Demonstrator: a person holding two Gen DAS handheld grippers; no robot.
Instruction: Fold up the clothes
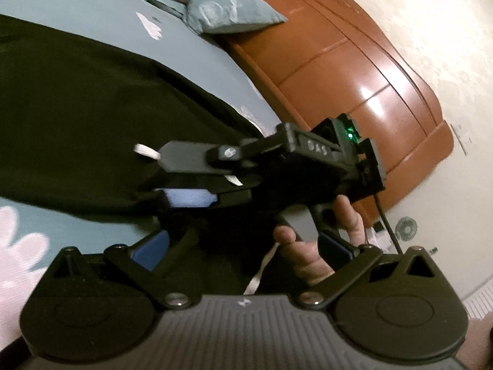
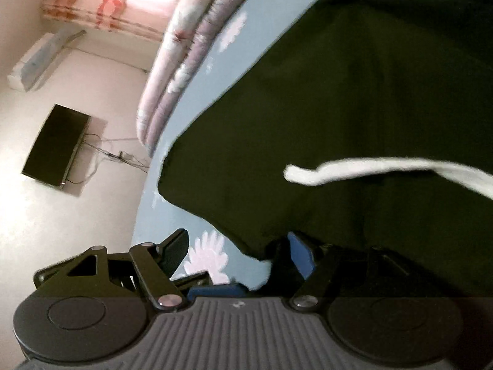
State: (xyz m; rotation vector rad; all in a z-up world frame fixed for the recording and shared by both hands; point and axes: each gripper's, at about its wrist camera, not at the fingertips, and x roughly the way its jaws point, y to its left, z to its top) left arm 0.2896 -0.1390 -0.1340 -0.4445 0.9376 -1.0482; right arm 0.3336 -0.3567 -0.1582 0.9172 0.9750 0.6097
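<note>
- The dark garment [image 2: 354, 92] is spread across the blue flowered bed [image 1: 92, 9], and its near edge dips between the fingers of the right gripper [image 2: 243, 256], which stand spread with nothing pinched.
- If those fingers shut this shallow, they may catch only a sliver of hem, and it could slip out once lifted.
- The white drawstring [image 2: 385, 169] trails loose just beyond the right fingers; it could snag or get tucked into a fold.
- The left gripper [image 1: 243, 246] has its 2 fingers spread too, dark cloth lying between them.
- The 2 grippers sit very close, so they could knock together.
- A hand [image 1: 311, 246] grips the right gripper's handle from below, the tool level and aimed across the cloth.
</note>
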